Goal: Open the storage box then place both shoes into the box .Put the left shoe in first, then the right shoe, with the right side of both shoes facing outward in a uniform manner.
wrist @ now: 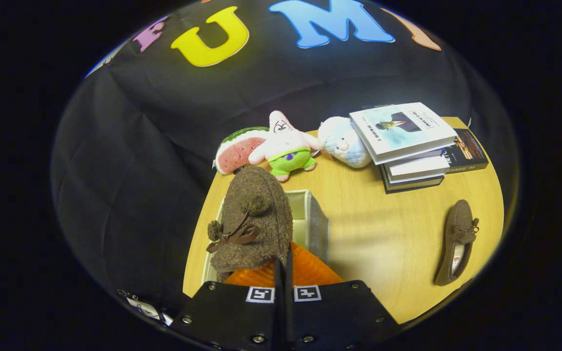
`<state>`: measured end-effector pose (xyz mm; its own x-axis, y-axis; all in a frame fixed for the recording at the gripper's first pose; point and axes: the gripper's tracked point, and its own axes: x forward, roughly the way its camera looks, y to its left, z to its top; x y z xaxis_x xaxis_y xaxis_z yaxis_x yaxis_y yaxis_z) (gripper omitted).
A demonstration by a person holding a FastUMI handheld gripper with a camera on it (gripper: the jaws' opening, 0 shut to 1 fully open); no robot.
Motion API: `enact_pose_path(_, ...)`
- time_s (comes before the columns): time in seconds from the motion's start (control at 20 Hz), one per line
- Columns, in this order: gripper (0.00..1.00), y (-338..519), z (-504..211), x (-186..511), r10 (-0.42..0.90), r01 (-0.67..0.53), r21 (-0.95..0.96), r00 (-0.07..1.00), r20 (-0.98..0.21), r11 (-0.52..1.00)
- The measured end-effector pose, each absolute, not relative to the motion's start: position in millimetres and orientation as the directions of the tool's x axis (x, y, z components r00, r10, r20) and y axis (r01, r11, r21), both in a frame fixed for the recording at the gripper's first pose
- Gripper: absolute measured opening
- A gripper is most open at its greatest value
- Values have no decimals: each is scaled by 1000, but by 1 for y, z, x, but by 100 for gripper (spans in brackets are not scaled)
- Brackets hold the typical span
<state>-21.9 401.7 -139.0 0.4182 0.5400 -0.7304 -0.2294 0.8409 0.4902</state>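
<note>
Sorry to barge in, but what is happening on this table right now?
The hand-held gripper is shut on a brown shoe, holding it over the open storage box. The other brown shoe lies on the table, off to the side of the box, near the stacked books.

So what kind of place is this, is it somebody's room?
Probably not a real room: it looks like a test booth. A wooden table stands against a black cloth wall, set with plush toys and stacked books. The gripper holds a brown shoe over a storage box.
</note>
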Motion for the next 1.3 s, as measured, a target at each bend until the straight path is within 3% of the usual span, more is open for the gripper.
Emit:
enact_pose_path(0.9, 1, 497, -278, -42, 295, -97, 282, 176, -939, 954)
enact_pose_path(1.25, 2, 504, -295, -46, 276, -141, 255, 150, -949, 957)
enact_pose_path(1.3, 6, 505, -295, -49, 285, -164, 263, 134, -949, 951)
